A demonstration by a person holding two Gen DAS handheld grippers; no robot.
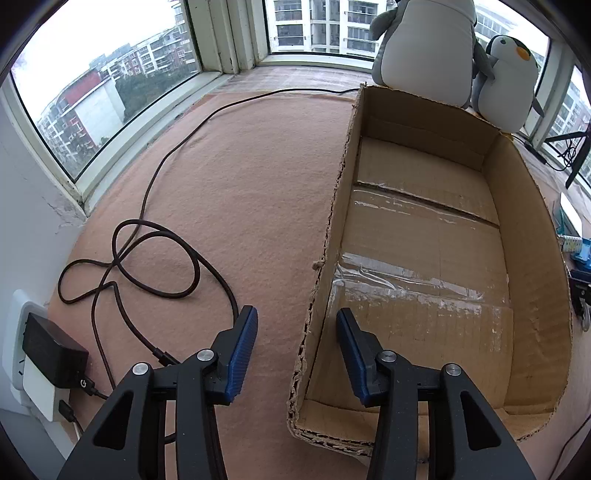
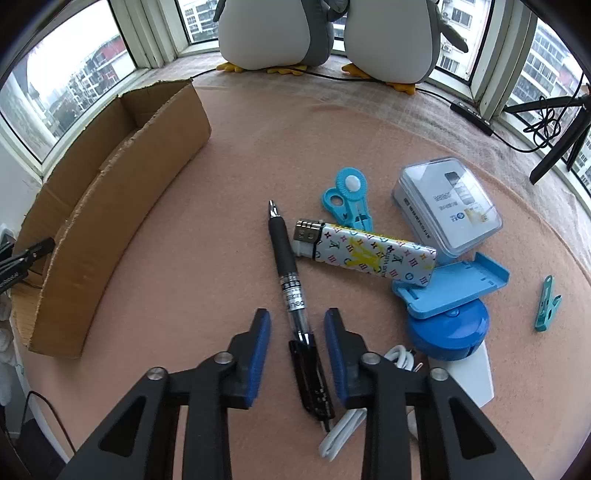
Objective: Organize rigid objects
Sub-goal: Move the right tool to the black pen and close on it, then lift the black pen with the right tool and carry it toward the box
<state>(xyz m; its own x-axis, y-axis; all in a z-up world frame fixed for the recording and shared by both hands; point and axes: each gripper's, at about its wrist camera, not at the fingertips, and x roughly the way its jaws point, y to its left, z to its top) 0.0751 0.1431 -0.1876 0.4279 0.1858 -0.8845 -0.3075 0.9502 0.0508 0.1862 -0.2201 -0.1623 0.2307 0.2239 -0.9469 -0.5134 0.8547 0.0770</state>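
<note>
A black gel pen lies on the pink felt, its clip end between the open blue fingers of my right gripper. Beside it lie a patterned lighter, a blue clip, a clear plastic case, a blue stand and a teal clothespin. An empty open cardboard box sits on the felt; it also shows at the left of the right wrist view. My left gripper is open and empty, straddling the box's near-left wall.
A dark cable loops on the felt left of the box, running to a black charger at the wall. Two plush penguins stand by the windows. A white cable lies under my right gripper. A tripod leg stands far right.
</note>
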